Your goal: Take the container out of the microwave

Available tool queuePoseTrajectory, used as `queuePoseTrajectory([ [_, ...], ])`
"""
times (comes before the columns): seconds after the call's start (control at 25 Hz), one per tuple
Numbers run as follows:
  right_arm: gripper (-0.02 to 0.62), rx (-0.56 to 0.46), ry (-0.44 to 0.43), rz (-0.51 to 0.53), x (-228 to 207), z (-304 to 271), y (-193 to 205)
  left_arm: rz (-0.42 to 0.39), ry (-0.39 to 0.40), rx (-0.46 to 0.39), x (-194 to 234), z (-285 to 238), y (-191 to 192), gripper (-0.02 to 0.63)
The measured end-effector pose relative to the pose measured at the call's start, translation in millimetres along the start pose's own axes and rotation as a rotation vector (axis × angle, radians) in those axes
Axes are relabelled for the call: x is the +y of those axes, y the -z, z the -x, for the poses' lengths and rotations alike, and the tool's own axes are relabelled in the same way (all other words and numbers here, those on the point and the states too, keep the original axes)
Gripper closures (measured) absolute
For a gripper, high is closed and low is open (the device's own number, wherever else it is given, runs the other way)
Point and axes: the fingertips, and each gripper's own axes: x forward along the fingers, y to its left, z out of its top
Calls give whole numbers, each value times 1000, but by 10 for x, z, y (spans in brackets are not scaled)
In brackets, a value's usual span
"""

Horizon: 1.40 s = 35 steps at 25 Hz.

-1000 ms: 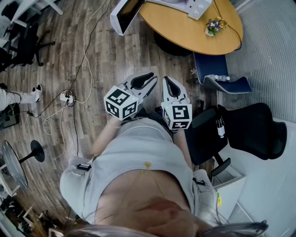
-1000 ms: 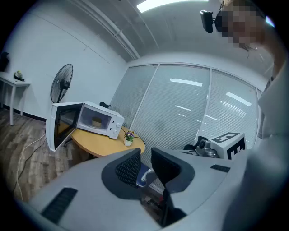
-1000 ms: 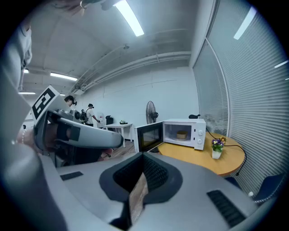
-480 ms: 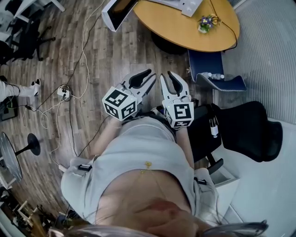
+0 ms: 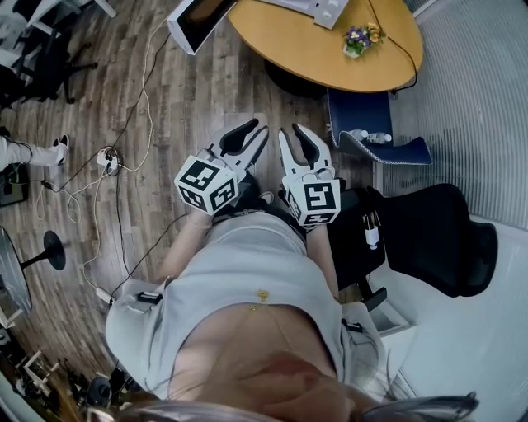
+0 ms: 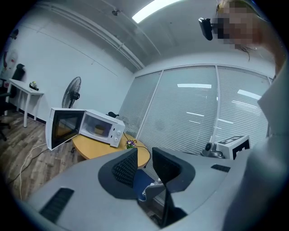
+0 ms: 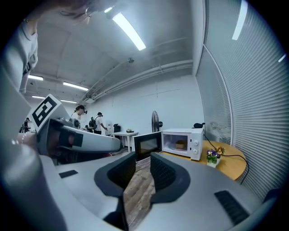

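The white microwave (image 6: pixel 97 127) stands on a round orange table (image 5: pixel 330 49) with its door (image 6: pixel 63 128) swung open. A brownish container (image 7: pixel 180 144) sits inside it, also visible in the left gripper view (image 6: pixel 98 129). Both grippers are held out in front of the person, well short of the table. My left gripper (image 5: pixel 250 130) is open and empty. My right gripper (image 5: pixel 293 133) has just been opening its jaws; they stand apart with nothing between them. In the head view only the microwave's door (image 5: pixel 198 21) and a corner of its body show at the top edge.
A small flower pot (image 5: pixel 356 37) stands on the table beside the microwave. A blue chair (image 5: pixel 363 115) is tucked near the table and a black office chair (image 5: pixel 429 235) is at the right. Cables and a power strip (image 5: pixel 107 161) lie on the wooden floor. Blinds line the right wall.
Both grippers have moved forward toward the table. The right gripper's jaws, together a second ago, now stand apart.
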Motion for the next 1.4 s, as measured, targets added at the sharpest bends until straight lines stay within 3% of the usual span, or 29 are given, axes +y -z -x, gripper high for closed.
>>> queuePoseTrajectory([
  [0.28,486,0,12,-9,-207,-199,-15,11,-14,-9,160,-270,-95,503],
  [0.84,487,0,57,-2,-720,-990,-249,-6,68,8,690,-1016,-497,503],
  [1.4,486,7,50,2,-749,-1716,-383,11,72,10,1319,-1173,-736,503],
])
